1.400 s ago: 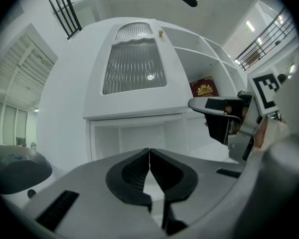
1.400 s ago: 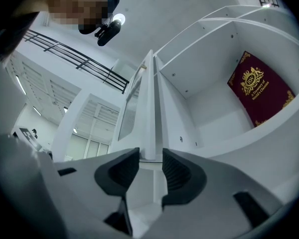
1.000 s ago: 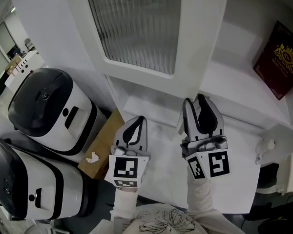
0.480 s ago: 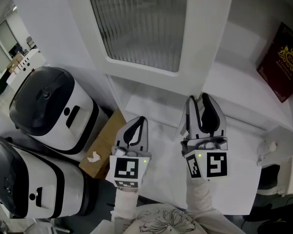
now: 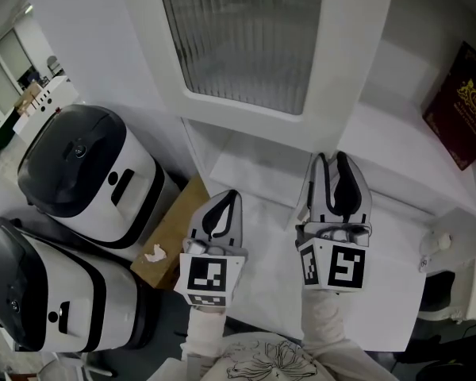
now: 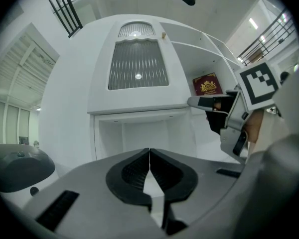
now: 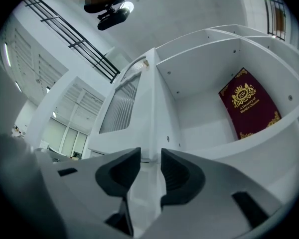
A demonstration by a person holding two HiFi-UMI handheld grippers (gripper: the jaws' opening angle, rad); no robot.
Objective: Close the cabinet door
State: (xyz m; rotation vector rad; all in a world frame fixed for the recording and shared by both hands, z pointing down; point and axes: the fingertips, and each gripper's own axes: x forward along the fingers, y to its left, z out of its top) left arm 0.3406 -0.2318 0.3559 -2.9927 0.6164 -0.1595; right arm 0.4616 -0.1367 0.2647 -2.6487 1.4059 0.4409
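Observation:
The white cabinet door [image 5: 246, 38] with its ribbed glass pane stands swung open, its free edge [image 7: 157, 108] pointing at me. My right gripper [image 5: 333, 159] reaches up to that edge. In the right gripper view the edge sits between the jaws of the right gripper [image 7: 150, 156], which are closing, and a thin gap still shows beside the pads. My left gripper [image 5: 226, 201] hangs lower left of the door, shut and empty; the left gripper [image 6: 149, 156] faces the door [image 6: 138, 68]. The open compartment holds a dark red book [image 5: 464, 105].
Two black-and-white appliances [image 5: 87, 173] [image 5: 40, 292] stand at the left. A cardboard box [image 5: 170, 228] with a crumpled tissue [image 5: 152, 254] sits beside them. A white shelf surface [image 5: 389, 300] lies under my right hand.
The right gripper's jaws have narrowed around the door's edge and the gripper has tilted slightly. The left gripper has stayed where it was.

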